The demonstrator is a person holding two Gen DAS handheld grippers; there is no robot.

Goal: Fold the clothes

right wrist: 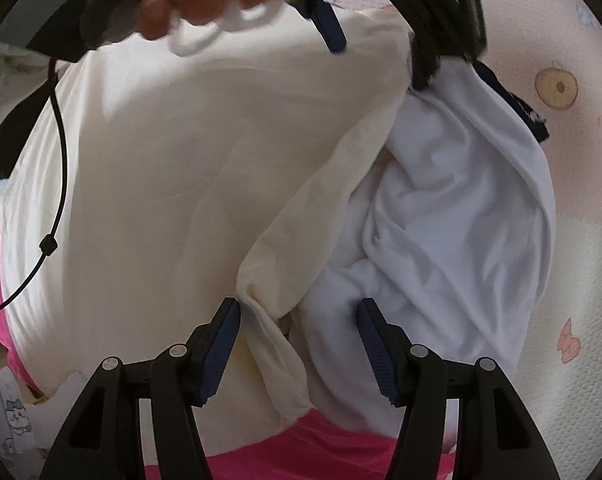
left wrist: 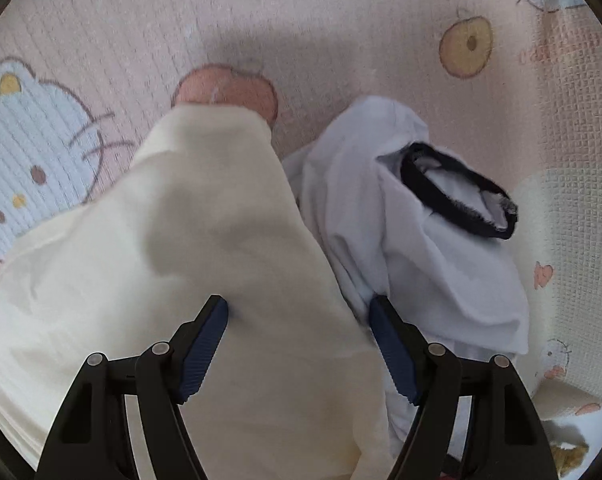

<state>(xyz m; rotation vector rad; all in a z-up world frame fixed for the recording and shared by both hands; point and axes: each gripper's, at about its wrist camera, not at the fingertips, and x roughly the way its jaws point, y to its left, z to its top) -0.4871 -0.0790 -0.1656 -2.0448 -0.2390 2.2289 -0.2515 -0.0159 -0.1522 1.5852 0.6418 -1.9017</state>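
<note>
Both my left gripper and right gripper are open, so I might pinch the crumpled white shirt together with the soft cream cloth.

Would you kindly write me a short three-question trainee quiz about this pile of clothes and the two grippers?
1. True or false: the right gripper is clamped shut on the pink cloth.
2. Which garment has a dark collar: A cream garment, B white garment?
3. Fill in: the left gripper's jaws stand ____.

Key: 1 false; 2 B; 3 open.
</note>
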